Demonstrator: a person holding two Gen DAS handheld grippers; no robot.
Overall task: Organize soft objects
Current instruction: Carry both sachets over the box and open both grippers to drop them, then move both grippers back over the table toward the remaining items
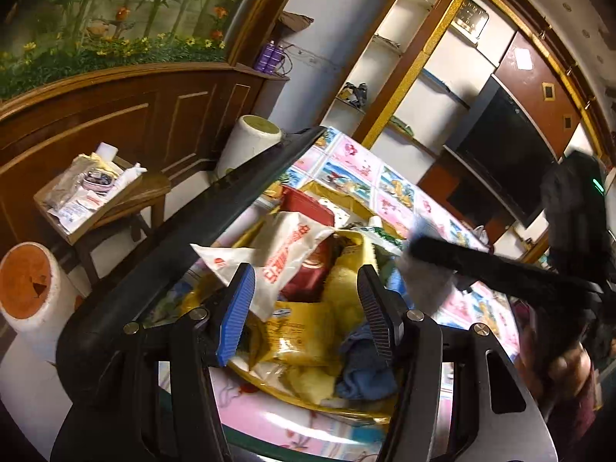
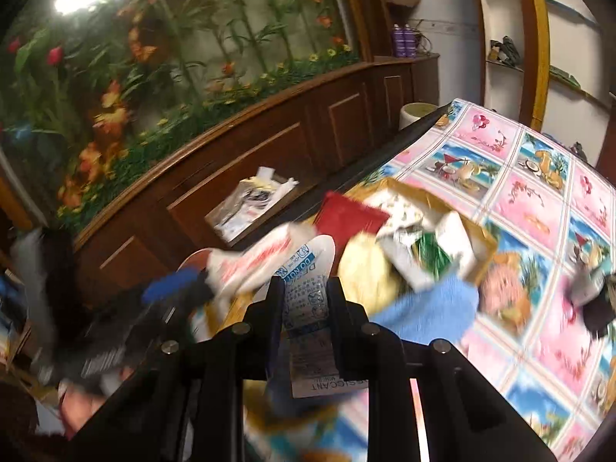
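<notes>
A gold cardboard tray on the table holds a pile of soft things: a white packet with red print, a yellow bag, a red packet and a blue cloth. My left gripper is open just above the pile, empty. My right gripper is shut on a white desiccant packet with blue print, held above the tray. The right gripper also shows in the left wrist view, blurred. The blue cloth lies at the tray's near edge.
The table carries a pink and blue patterned cloth. A small wooden stand with a box of packets is at the left. White foam cylinders stand by the table's black edge. Shelves and a television are behind.
</notes>
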